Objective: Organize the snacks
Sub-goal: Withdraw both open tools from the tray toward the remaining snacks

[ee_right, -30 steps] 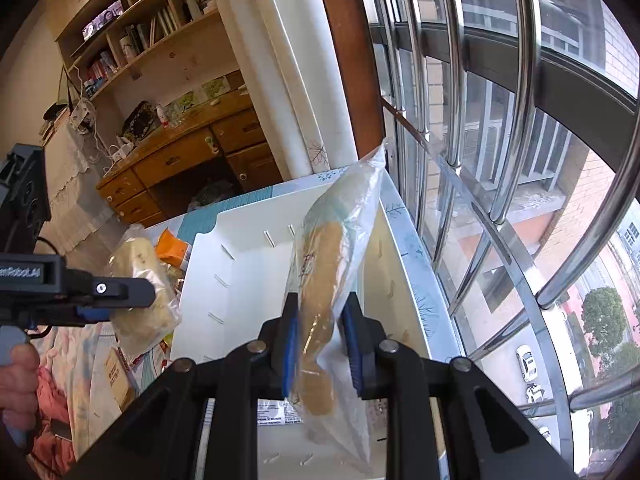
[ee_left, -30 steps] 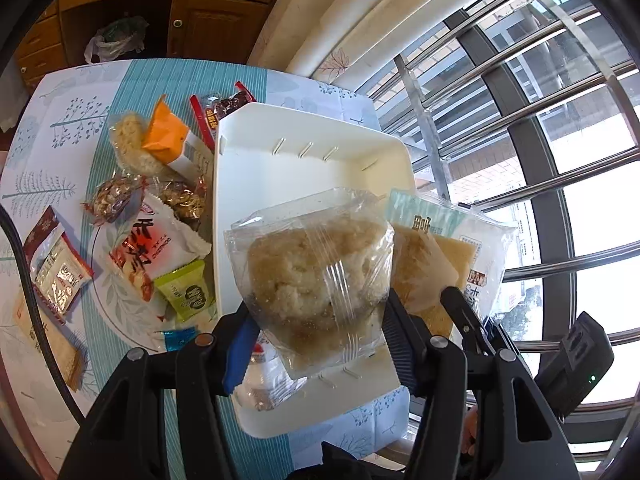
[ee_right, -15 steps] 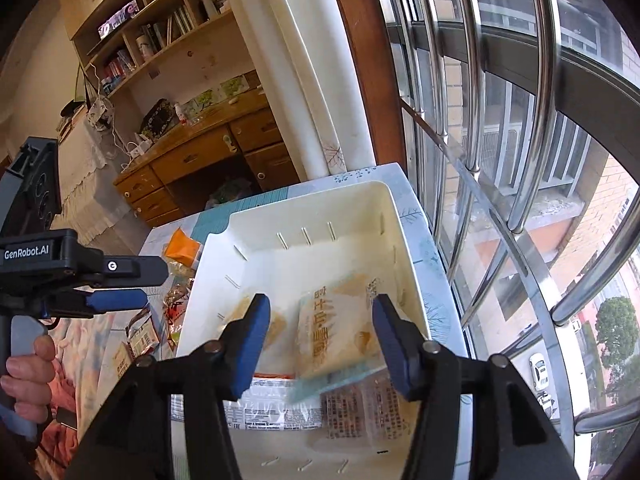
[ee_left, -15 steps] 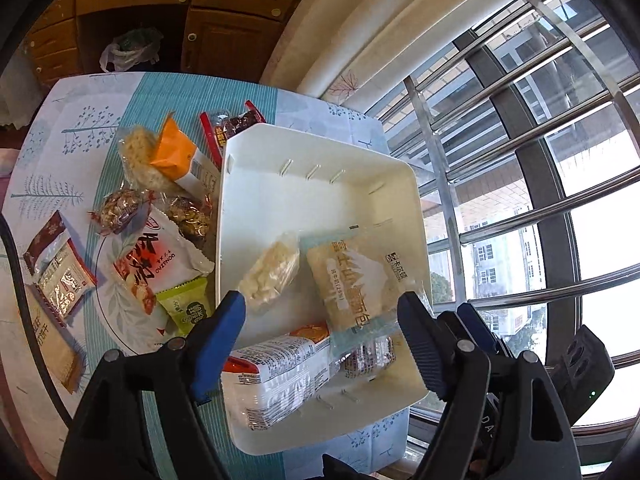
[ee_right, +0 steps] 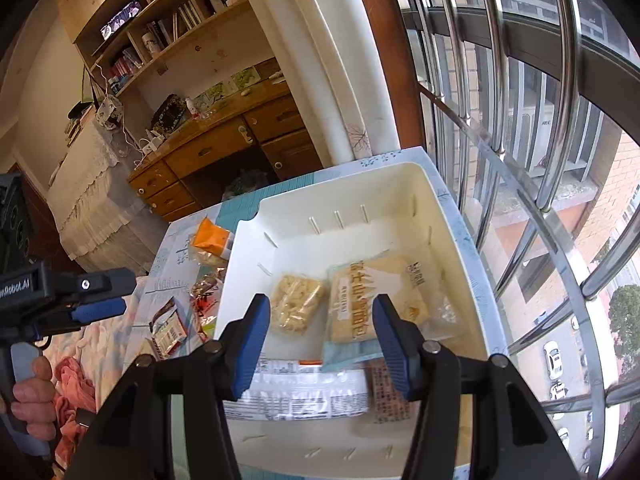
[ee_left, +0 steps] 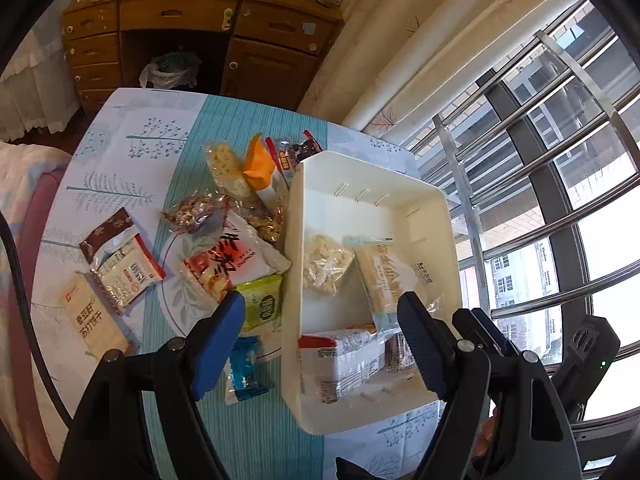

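A white bin [ee_left: 372,172] [ee_right: 344,192] stands on the table by the window. In it lie a clear-wrapped rice cake [ee_left: 326,262] [ee_right: 296,304], a pale bread packet [ee_left: 386,276] [ee_right: 368,300] and a white noodle packet [ee_left: 338,360] [ee_right: 304,396]. My left gripper [ee_left: 322,340] is open and empty above the bin's near left edge. My right gripper [ee_right: 322,344] is open and empty above the bin's near part. Loose snacks lie left of the bin: a red-and-white bag [ee_left: 230,260], a green packet [ee_left: 262,304], an orange packet [ee_left: 258,164].
More packets lie on the tablecloth: a blue one [ee_left: 244,376], a brown-and-white one [ee_left: 120,260], a beige box [ee_left: 90,320]. A wooden desk [ee_left: 192,40] stands beyond the table. Window bars [ee_right: 520,120] run along the right. The left gripper [ee_right: 60,300] shows in the right wrist view.
Both grippers opened: the left let go of the rice cake and the right let go of the bread packet, and both now lie in the bin. Both grippers have drawn back.
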Tool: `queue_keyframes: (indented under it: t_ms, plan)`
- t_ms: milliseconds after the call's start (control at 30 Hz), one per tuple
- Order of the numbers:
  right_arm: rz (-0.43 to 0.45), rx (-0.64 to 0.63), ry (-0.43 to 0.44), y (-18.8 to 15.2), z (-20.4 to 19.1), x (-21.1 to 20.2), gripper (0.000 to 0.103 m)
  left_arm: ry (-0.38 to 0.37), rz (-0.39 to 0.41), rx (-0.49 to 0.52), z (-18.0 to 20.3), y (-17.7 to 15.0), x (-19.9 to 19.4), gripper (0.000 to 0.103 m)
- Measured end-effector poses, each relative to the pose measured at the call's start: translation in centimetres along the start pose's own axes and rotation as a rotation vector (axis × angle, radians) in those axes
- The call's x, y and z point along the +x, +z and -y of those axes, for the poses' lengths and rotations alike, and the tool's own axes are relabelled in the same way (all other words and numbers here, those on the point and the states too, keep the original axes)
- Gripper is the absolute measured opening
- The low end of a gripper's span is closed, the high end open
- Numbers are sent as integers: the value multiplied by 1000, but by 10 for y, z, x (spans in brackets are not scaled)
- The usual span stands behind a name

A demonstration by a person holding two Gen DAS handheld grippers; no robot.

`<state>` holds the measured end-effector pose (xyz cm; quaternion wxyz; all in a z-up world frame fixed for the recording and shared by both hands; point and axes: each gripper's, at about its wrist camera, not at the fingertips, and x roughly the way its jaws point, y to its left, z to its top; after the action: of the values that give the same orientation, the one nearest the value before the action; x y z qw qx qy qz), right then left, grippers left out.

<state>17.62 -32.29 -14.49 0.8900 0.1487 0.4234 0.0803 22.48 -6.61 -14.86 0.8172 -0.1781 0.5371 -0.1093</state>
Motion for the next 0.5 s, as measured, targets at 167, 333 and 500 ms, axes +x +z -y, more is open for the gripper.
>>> queue_keyframes:
  t_ms: [167, 333, 500]
  plan:
    - [-26, 49, 9, -7, -13, 4, 54, 20, 1, -11, -28, -10, -18, 77]
    - [-48, 122, 13, -19, -25, 4, 54, 35, -11, -22, -60, -18, -36, 77]
    - [-63, 215, 4, -34, -36, 1, 54, 56, -30, -23, -95, -25, -53, 77]
